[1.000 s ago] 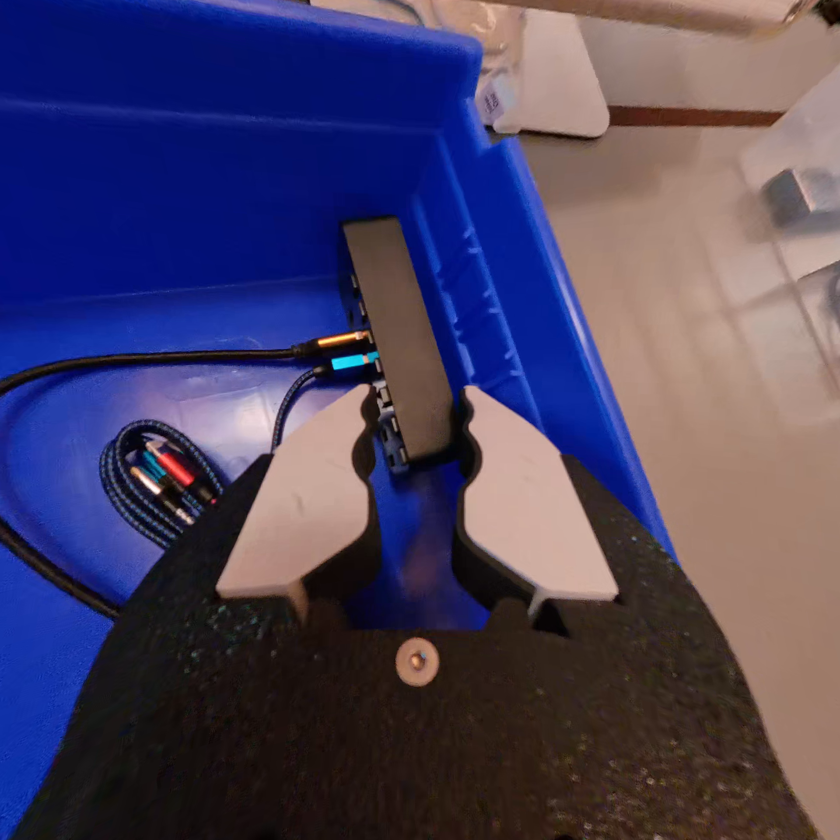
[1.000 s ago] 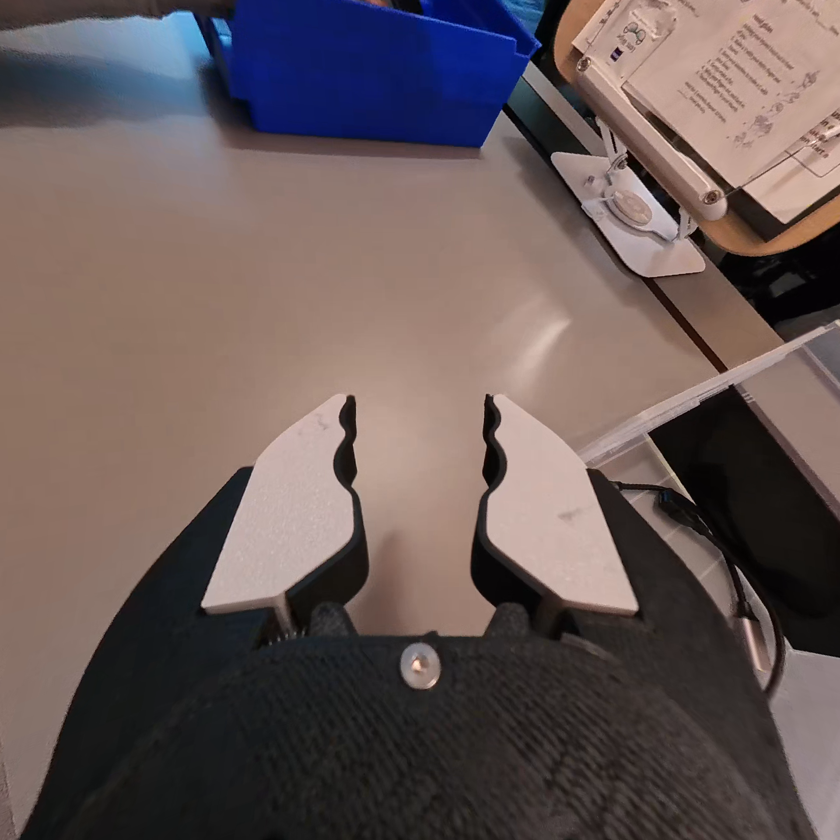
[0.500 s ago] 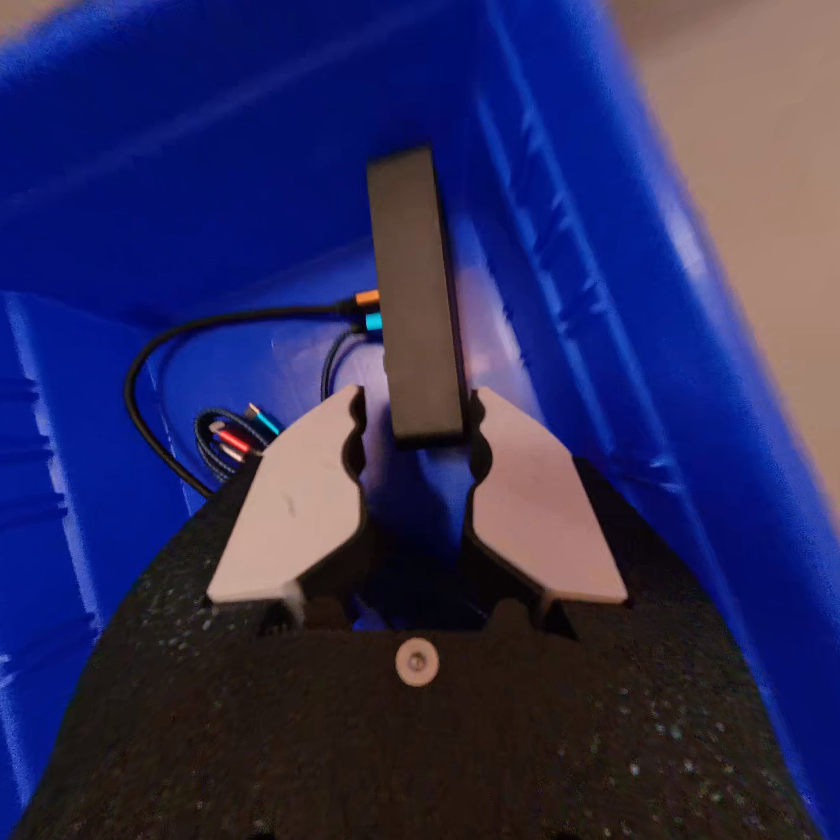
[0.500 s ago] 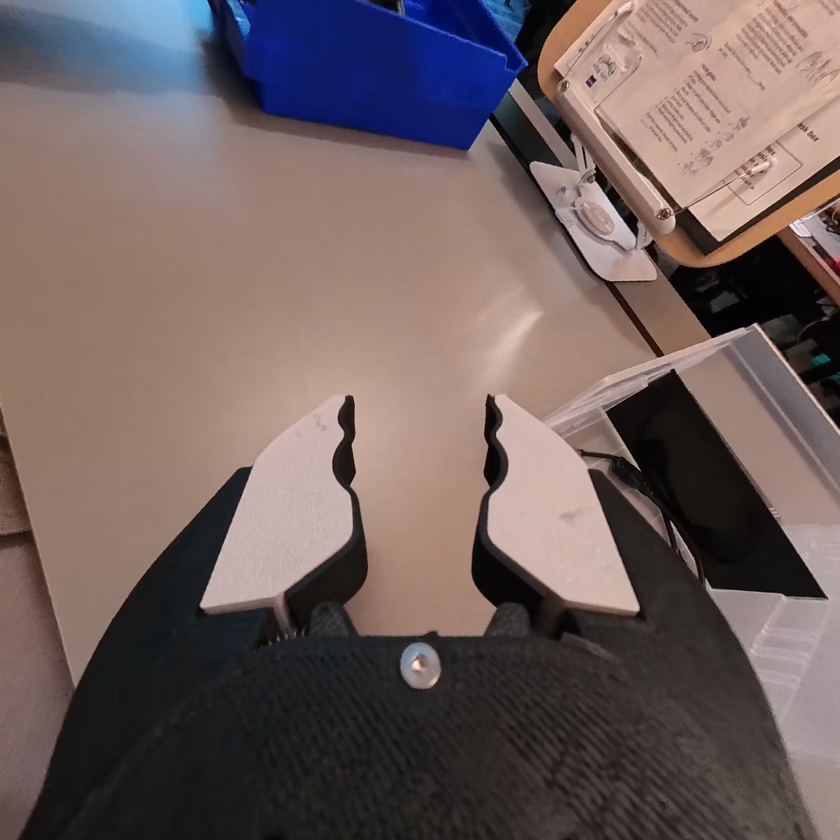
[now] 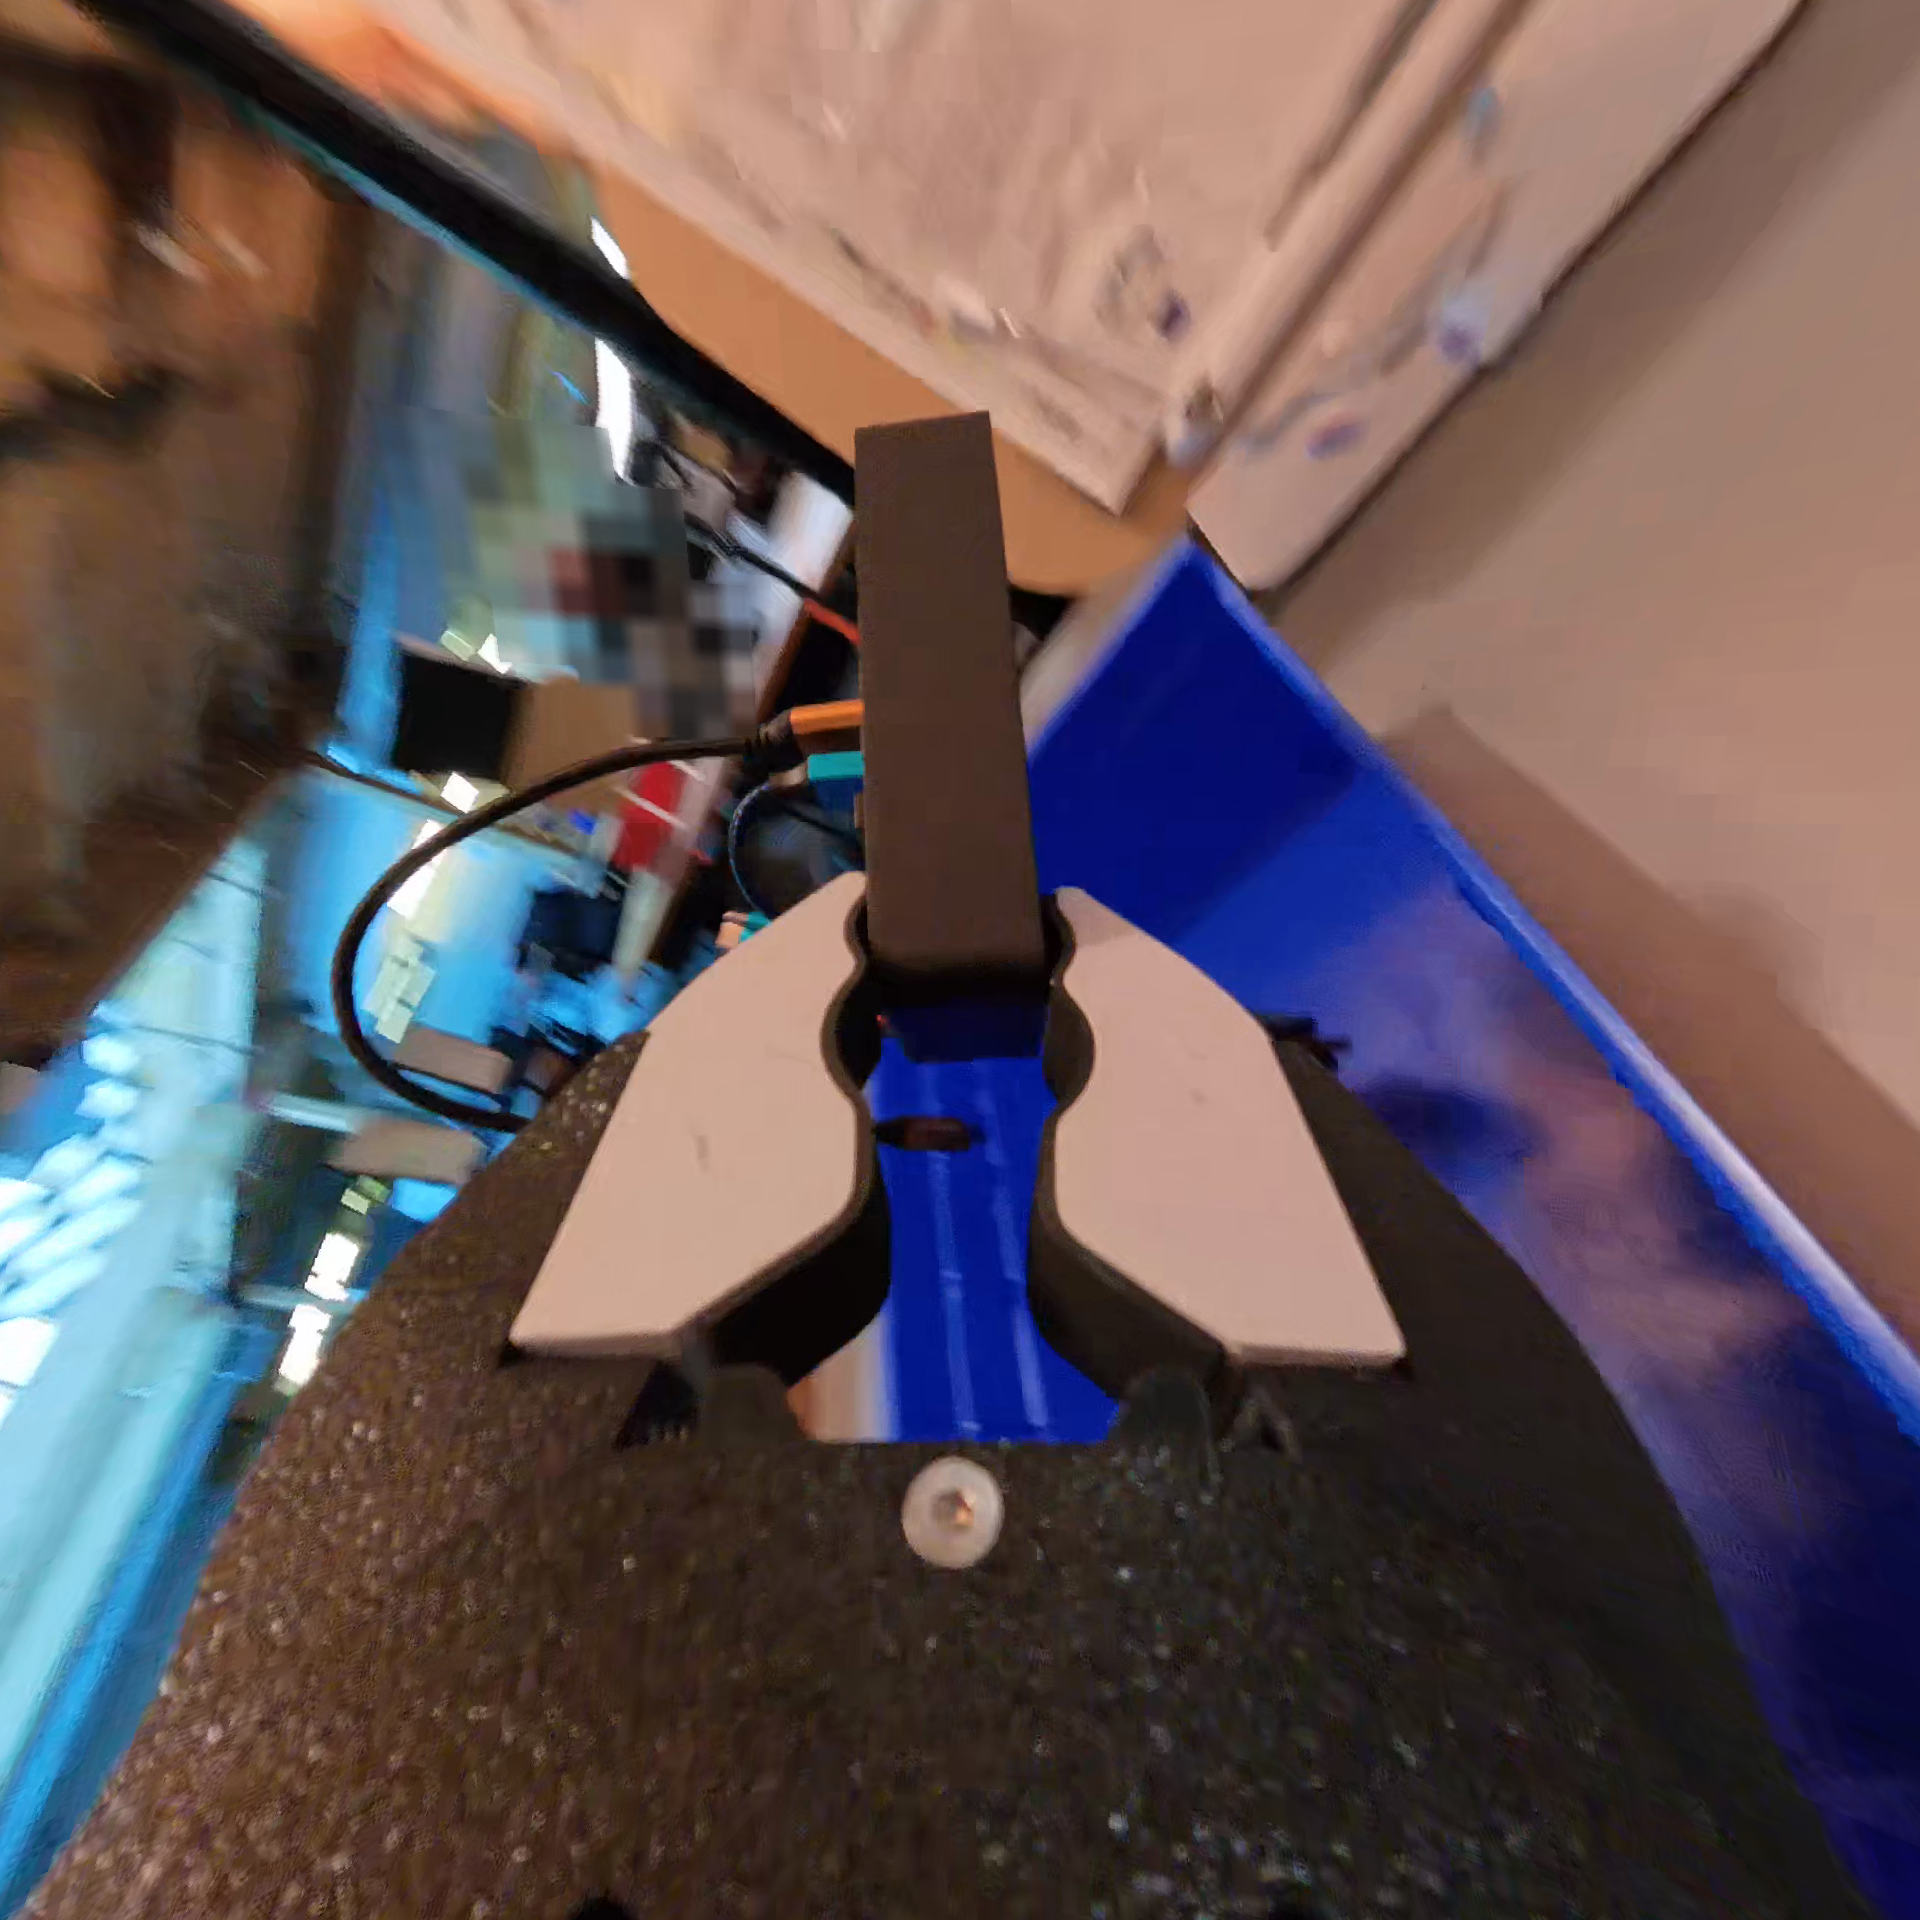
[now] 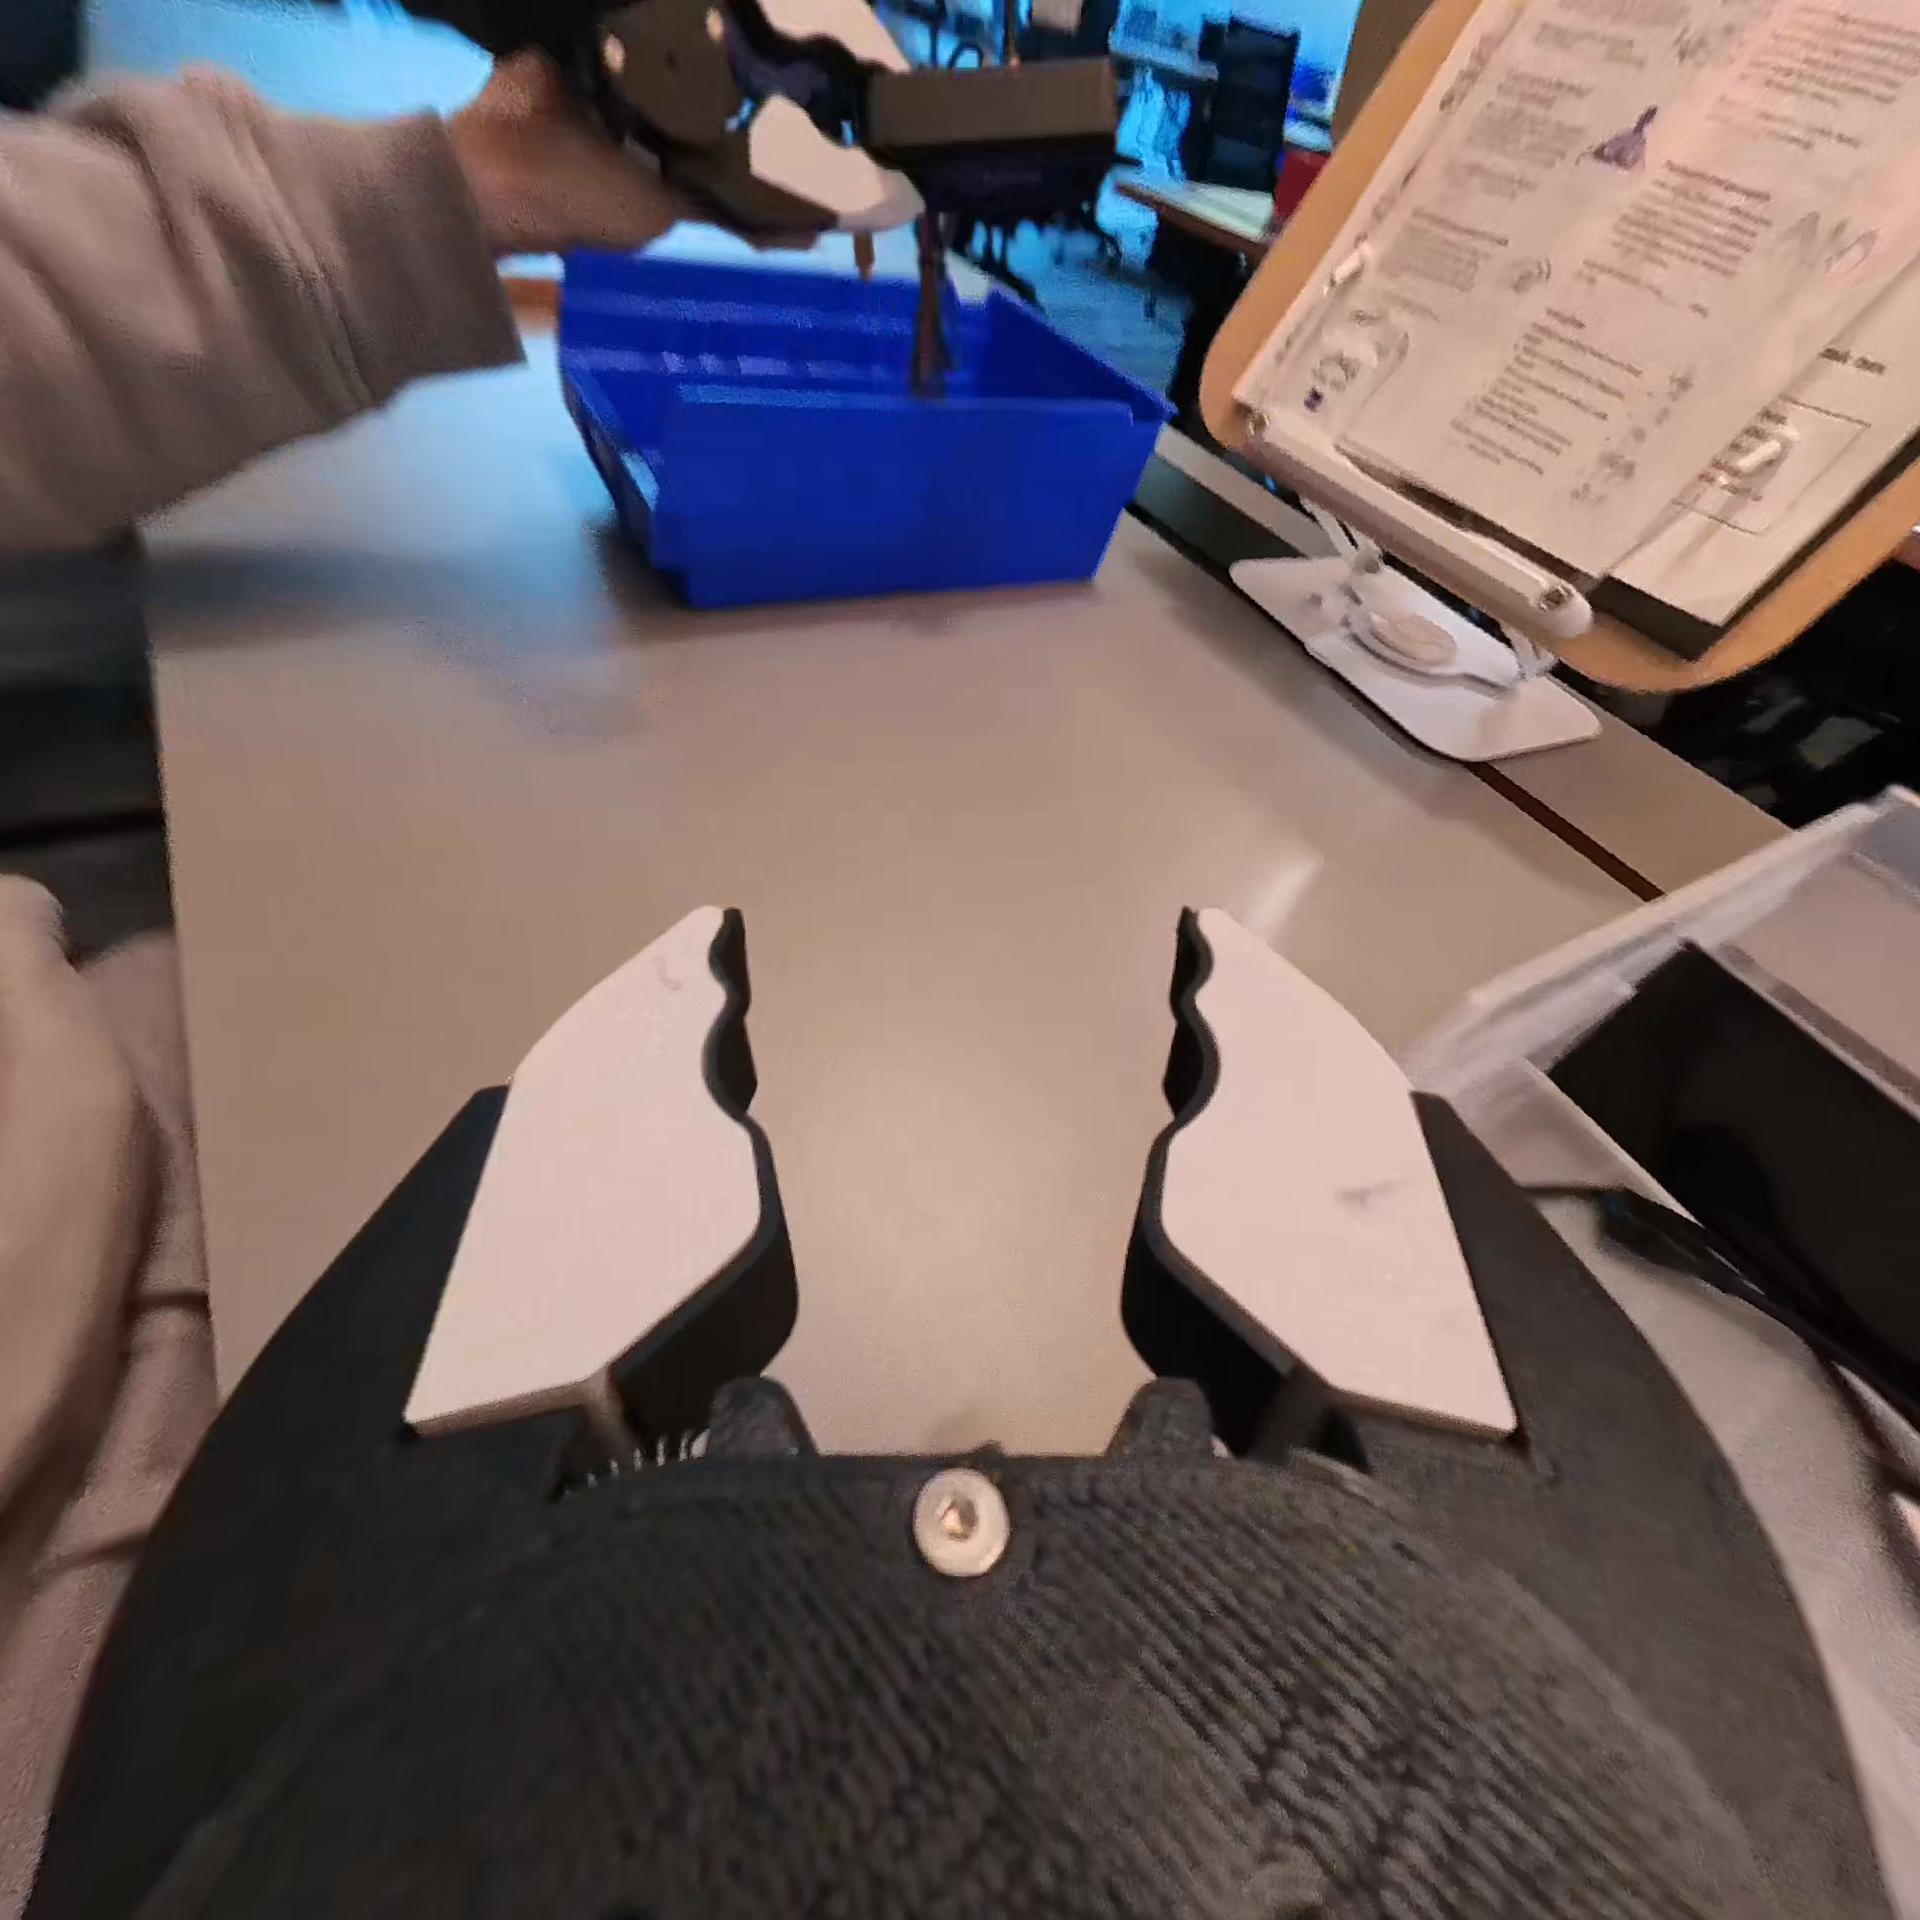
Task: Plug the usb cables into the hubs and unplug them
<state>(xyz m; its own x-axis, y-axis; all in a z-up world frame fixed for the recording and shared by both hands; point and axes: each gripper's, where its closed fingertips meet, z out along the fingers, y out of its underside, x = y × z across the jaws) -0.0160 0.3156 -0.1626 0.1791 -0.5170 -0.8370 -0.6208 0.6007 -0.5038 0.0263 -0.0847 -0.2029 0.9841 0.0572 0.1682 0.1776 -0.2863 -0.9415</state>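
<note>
A grey counter (image 6: 935, 790) carries a blue bin (image 6: 883, 488) at its far edge. The left claw (image 5: 951, 935), clamped on the hub (image 5: 940, 717), has lifted it from the bin floor to above the bin, two cables (image 5: 821, 743) still plugged in, ready for unplugging. The right claw (image 6: 961, 987) hovers wide open, empty. Motion blur hides the hub's ports.

Left wrist view: background behind the long black rectangular hub (image 5: 940, 717) is motion-blurred; a mosaic patch covers part of it. Hub's near end sits pinched between the left gripper (image 5: 954, 940) fingertips, ports not visible. Right wrist view: hanging cable plugs (image 6: 928, 312) blurred, colours indistinct. Clear plastic box (image 6: 1704, 997) cut by right edge.
</note>
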